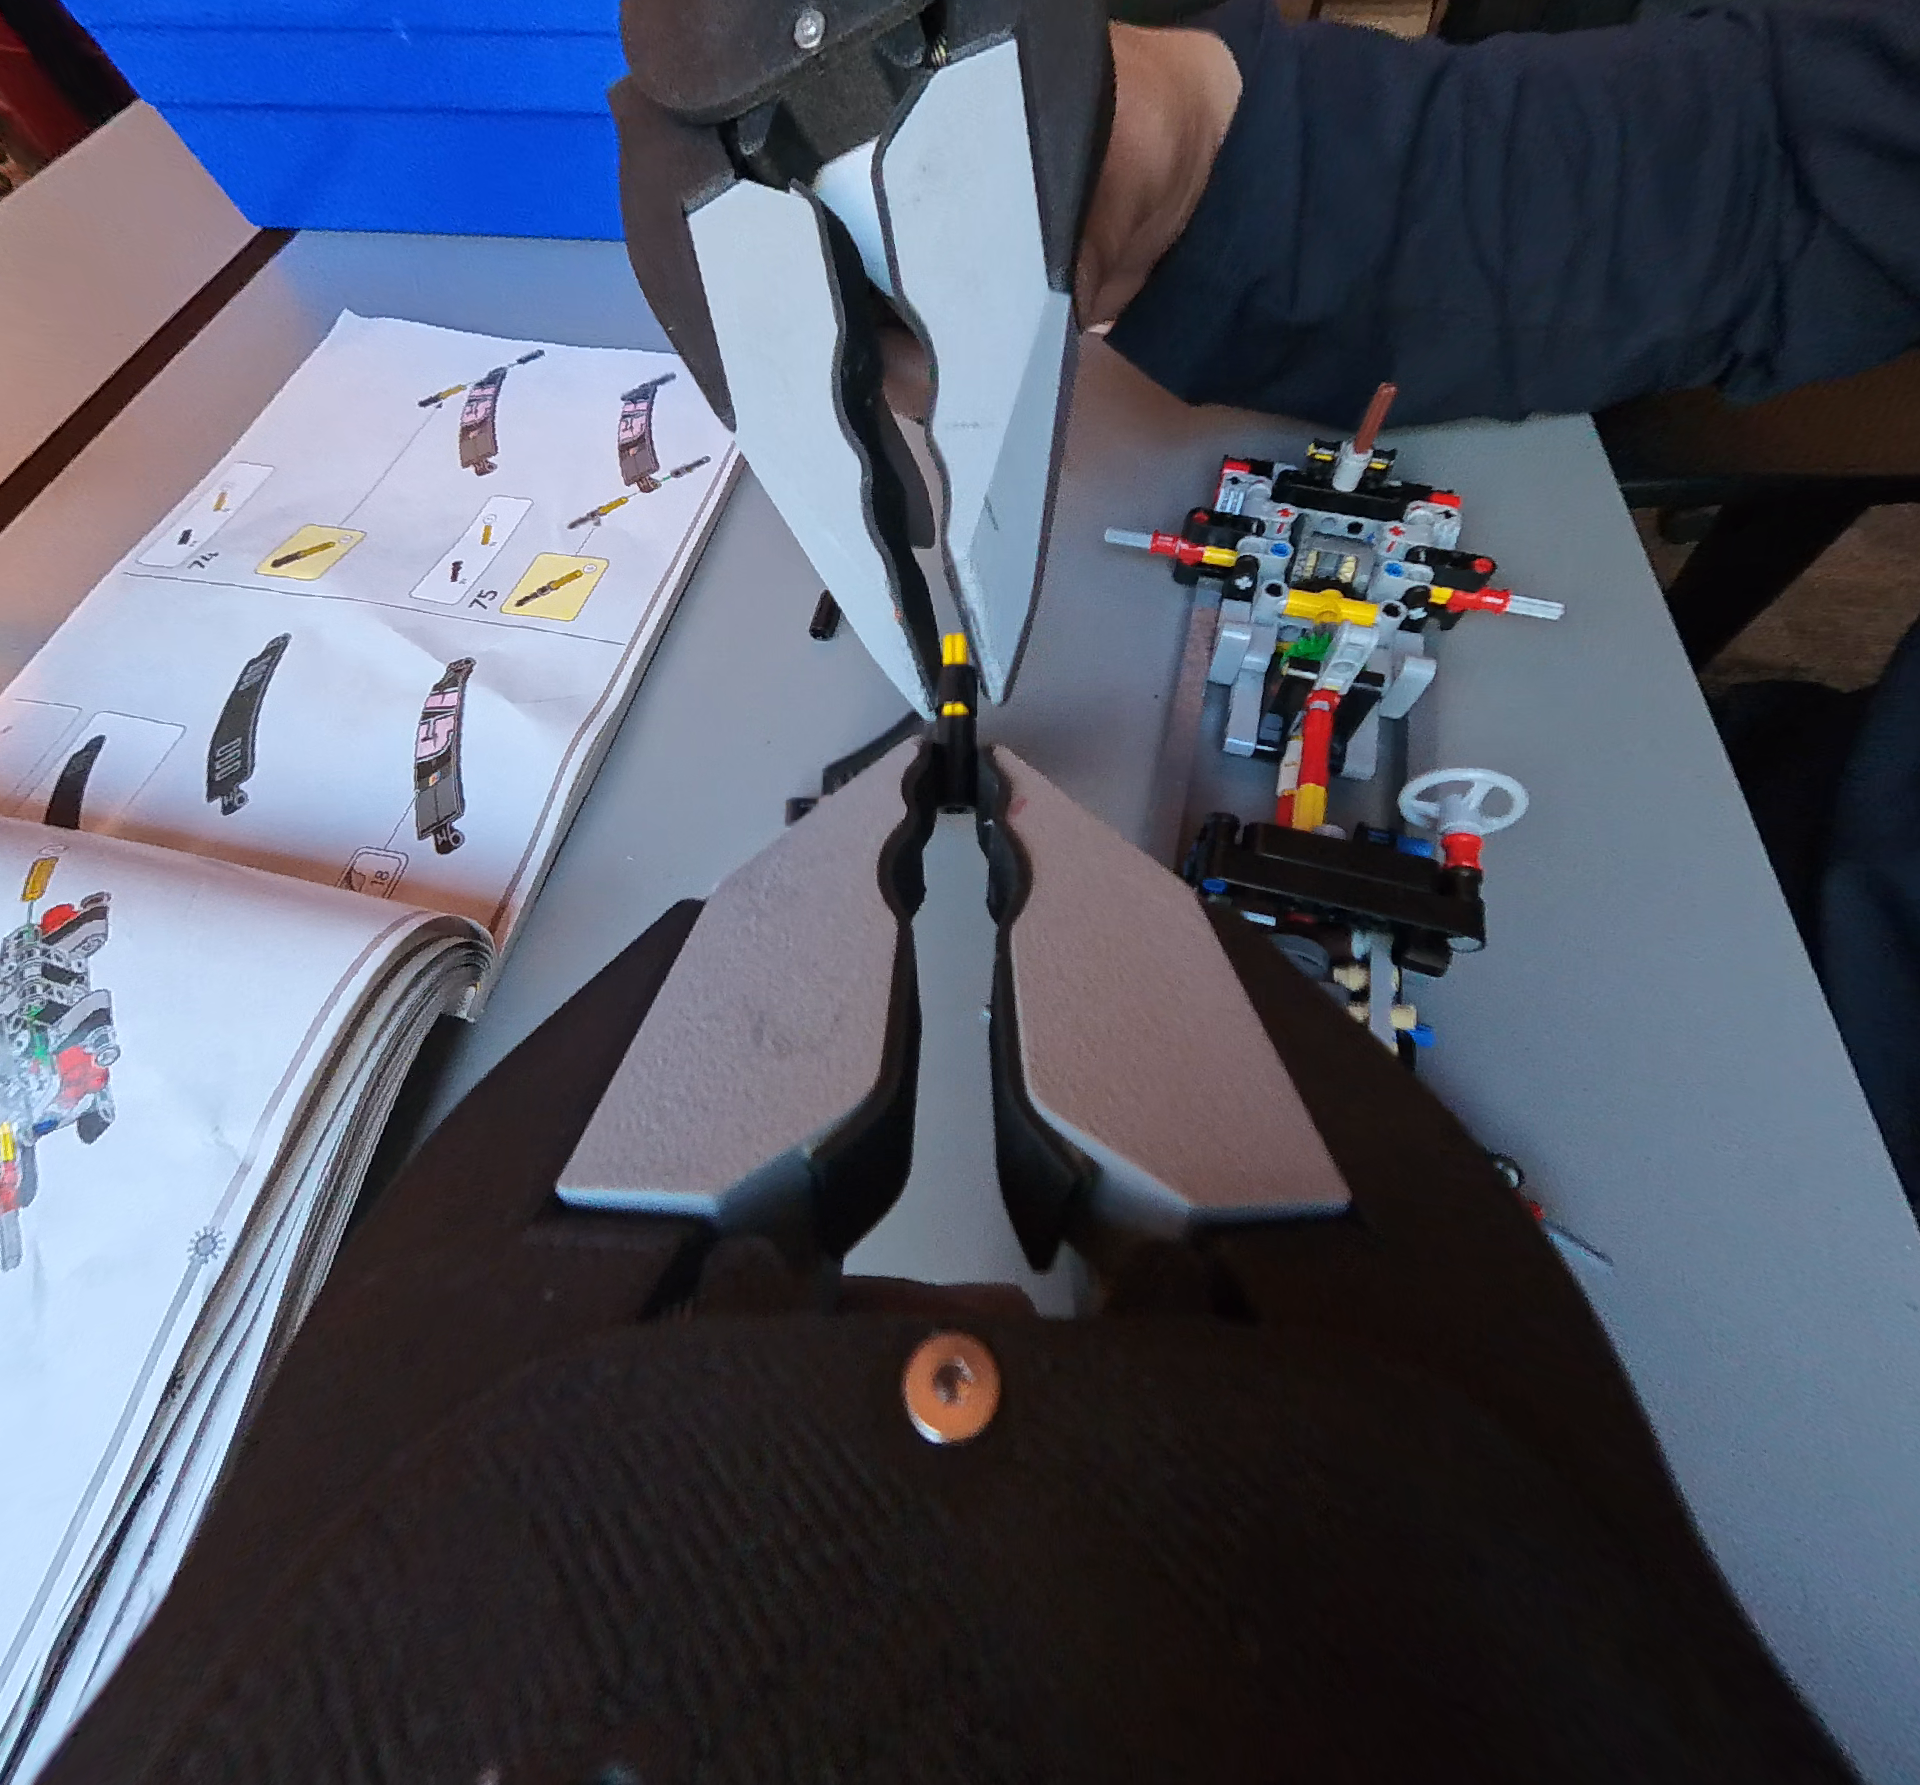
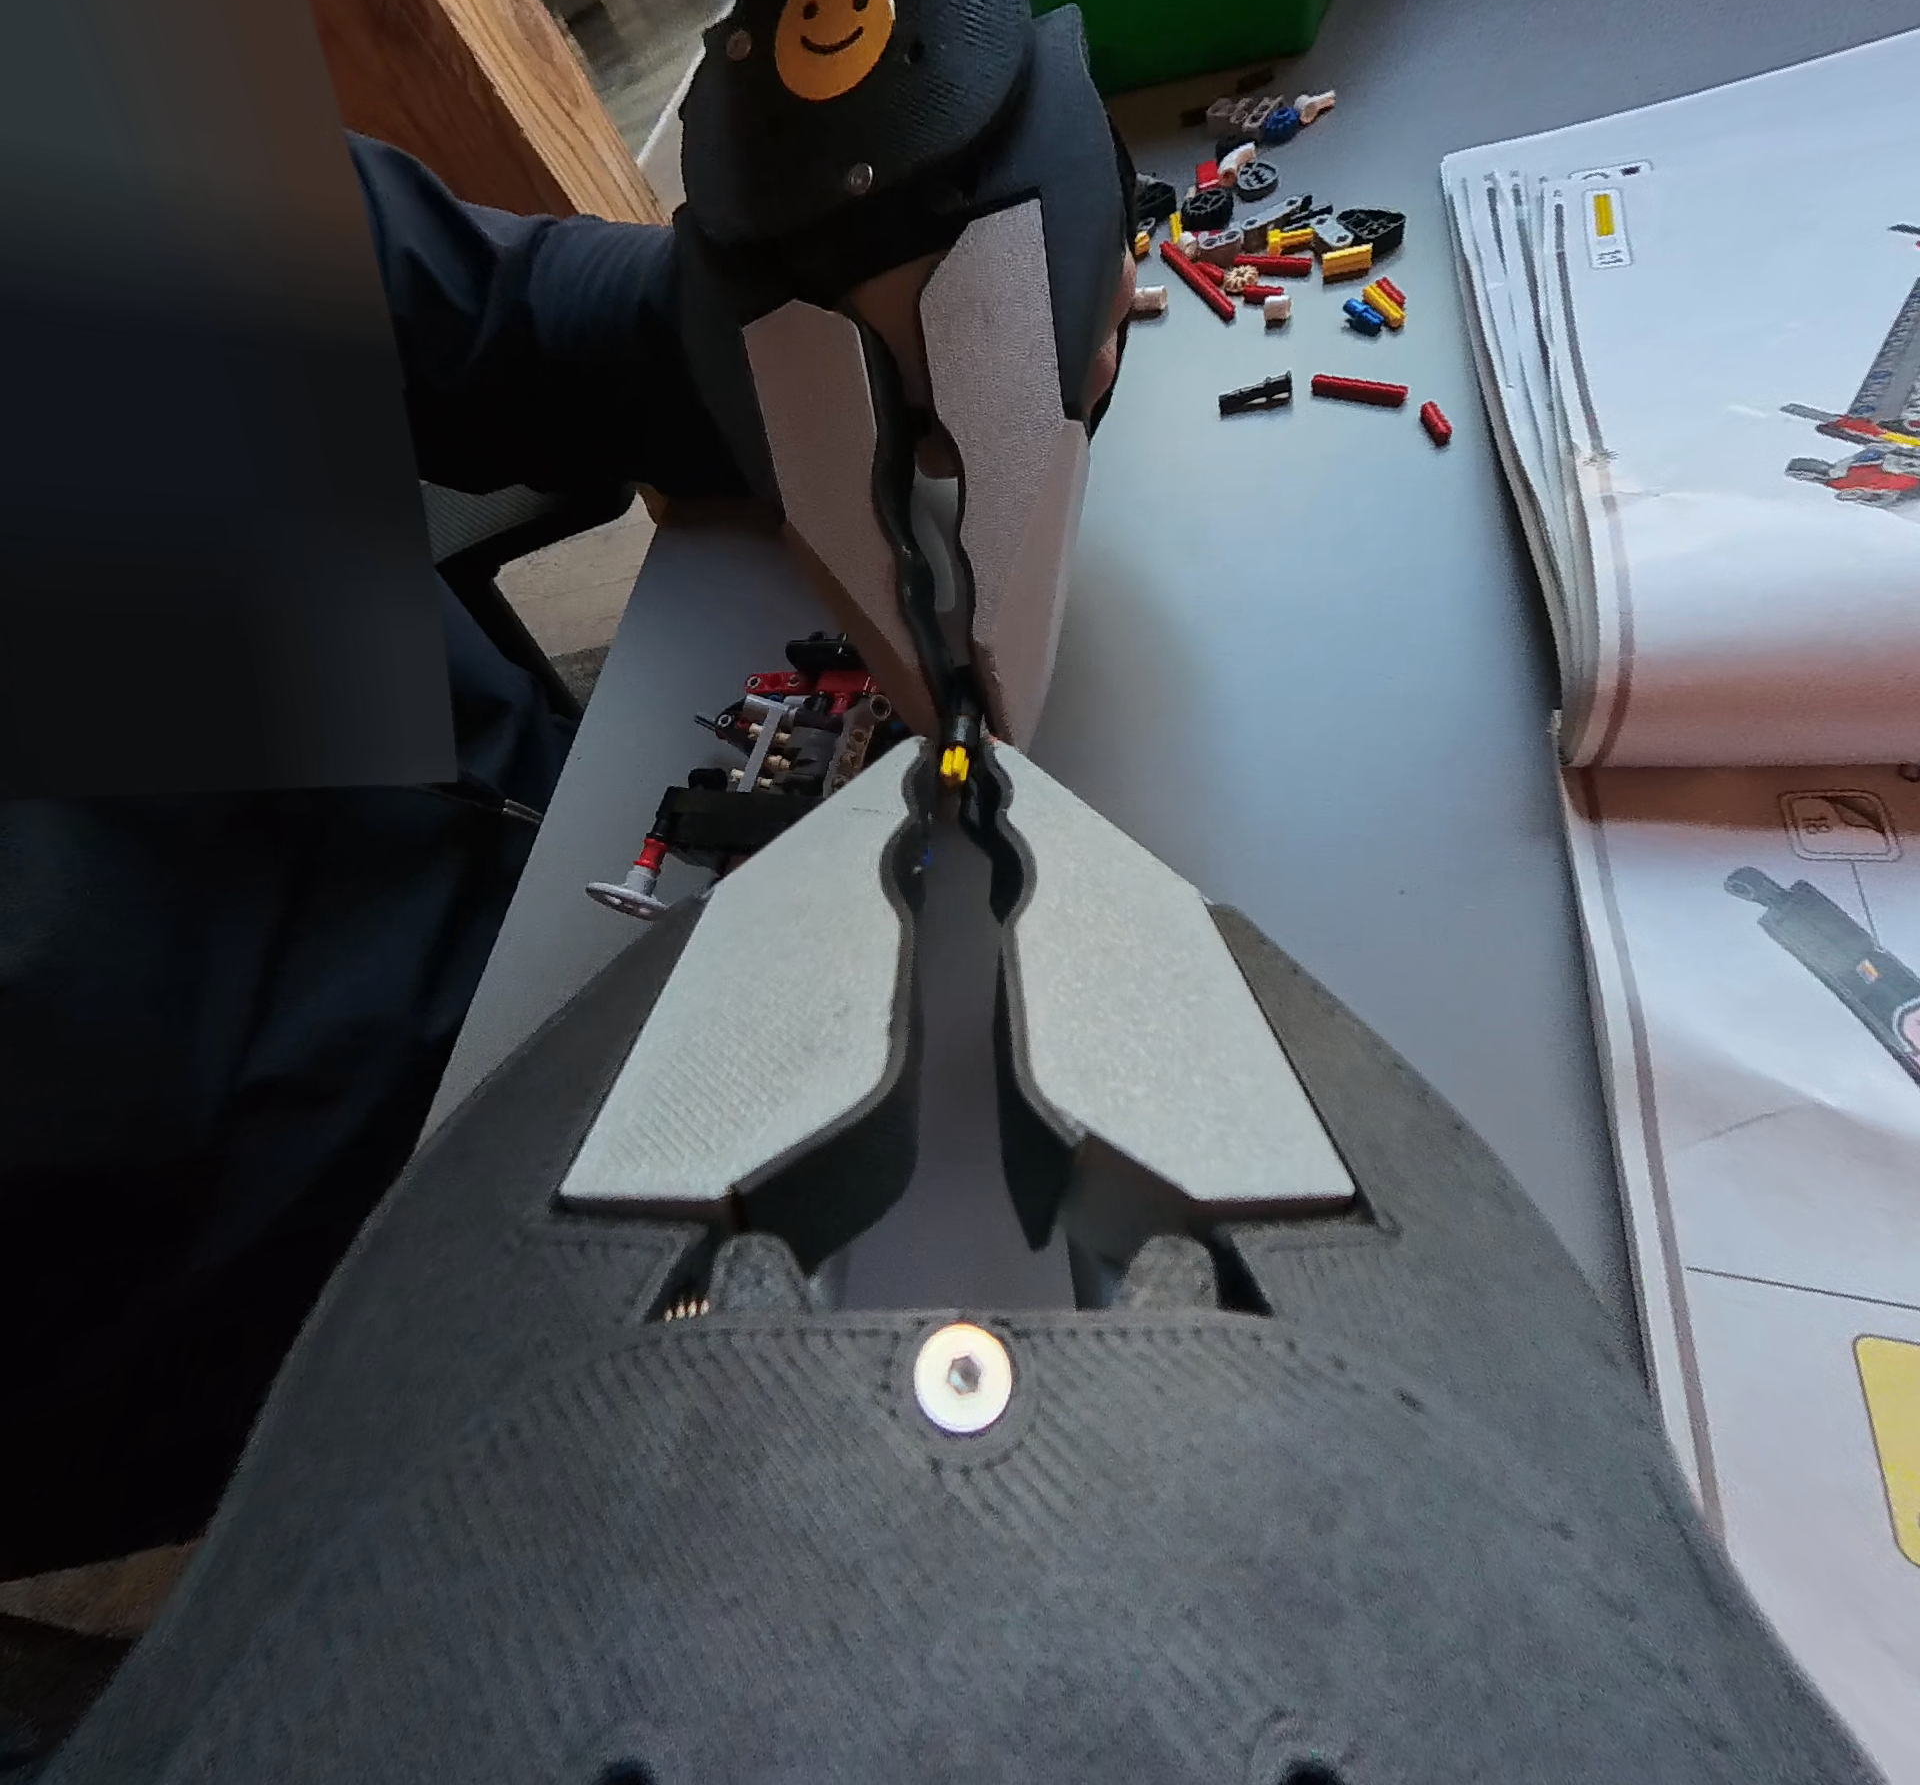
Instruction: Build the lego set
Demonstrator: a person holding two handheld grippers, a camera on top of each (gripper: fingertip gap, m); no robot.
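**Black-and-yellow pin pinched between two grippers**

Black connector piece (image 1: 954, 759) with its yellow axle (image 1: 953, 646) is hanging above the table (image 1: 1621, 1164): left gripper (image 1: 954, 785) is clamping the black end, right gripper (image 2: 951, 779) the yellow end. Brick model (image 1: 1340, 686) is lying at three o'clock, booklet (image 1: 343, 655) at nine.

Soft daylight is reaching me from the far side, leaving the grey table (image 1: 665, 696) evenly bright and shadows faint. My left claw's (image 1: 954, 779) near body is sitting dark and slightly soft, out of focus. The booklet (image 1: 312, 696) is catching a mild bluish-white sheen. The wide lens is bending the table edge and the page edges toward the borders. In the right wrist view the left side is lying dim, the sleeve (image 2: 520, 333) nearly black.
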